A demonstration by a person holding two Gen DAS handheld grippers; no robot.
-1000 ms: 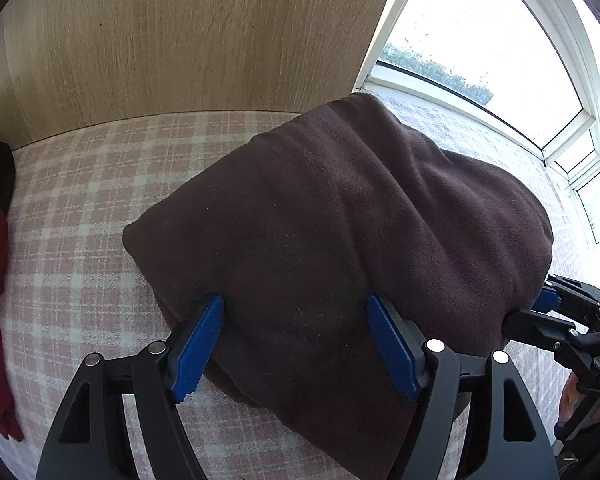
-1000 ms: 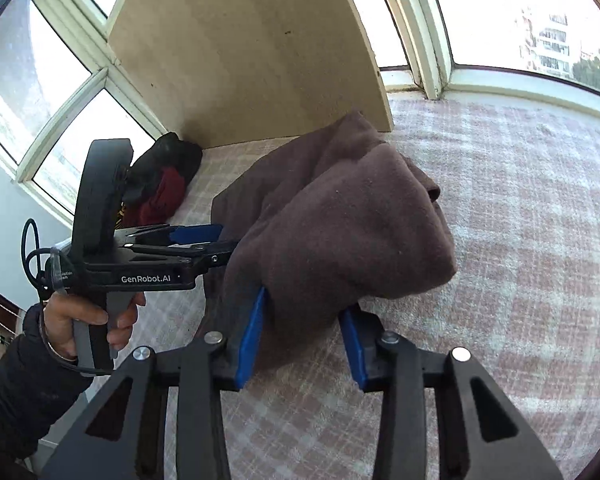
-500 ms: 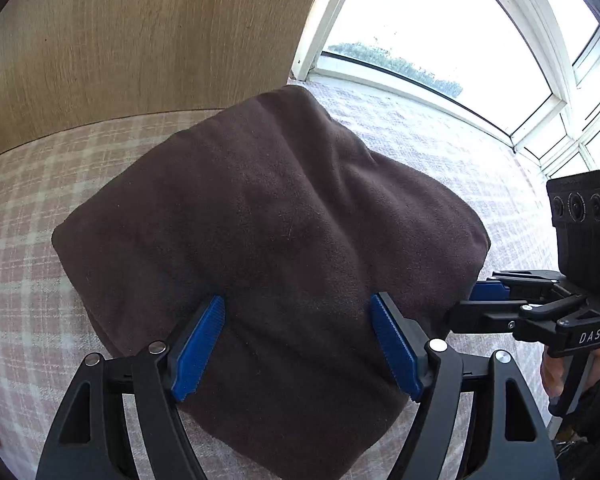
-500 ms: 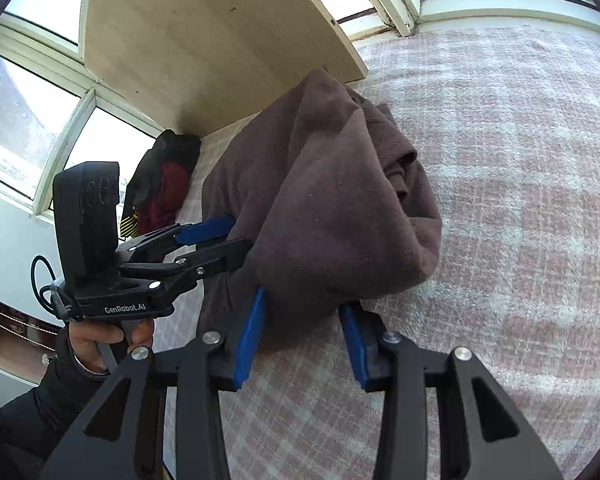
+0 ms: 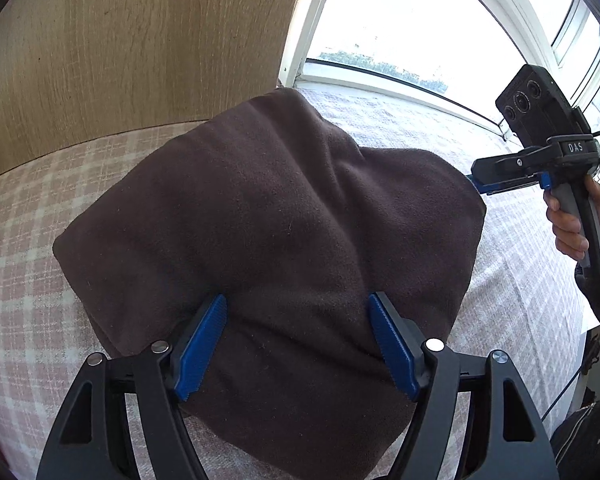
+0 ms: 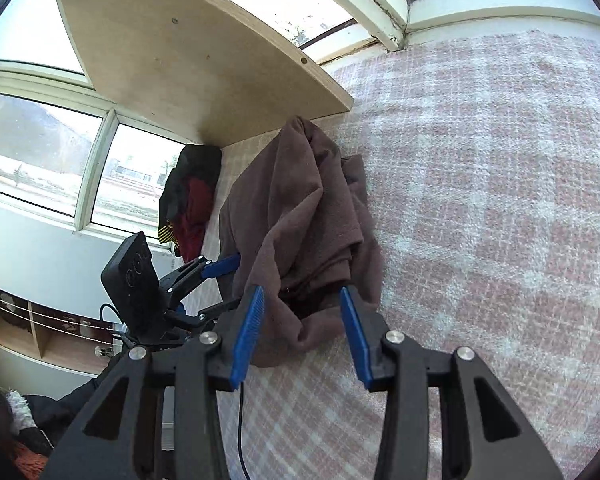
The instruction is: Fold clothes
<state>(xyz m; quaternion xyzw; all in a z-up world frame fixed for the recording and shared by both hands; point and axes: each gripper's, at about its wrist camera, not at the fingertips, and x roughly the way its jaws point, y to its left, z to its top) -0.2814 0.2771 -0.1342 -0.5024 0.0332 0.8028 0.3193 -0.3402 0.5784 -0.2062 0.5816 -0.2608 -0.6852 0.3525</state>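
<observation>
The folded brown garment (image 5: 268, 240) has been lifted higher off the checked bed (image 6: 500, 200) toward twelve o'clock. Left tool (image 5: 298, 344) and right tool (image 6: 300, 324) are spread around its edges, apparently carrying it.

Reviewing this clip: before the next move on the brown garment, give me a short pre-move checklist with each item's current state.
1. Left gripper straddles the brown fleece garment, blue pads on either side of a thick folded bundle: ok.
2. Right gripper straddles the garment's near end, pads apart: ok. Firmness of either grip: cannot tell.
3. Garment neatly folded: not ok; in the right wrist view loose layers bunch and gape between the pads.
4. Garment resting on the plaid bedcover: cannot tell; it looks partly raised.
5. Bedcover to the right of the garment free for laying down: ok.
6. Red and black clothes pile apart from the garment: ok.
</observation>
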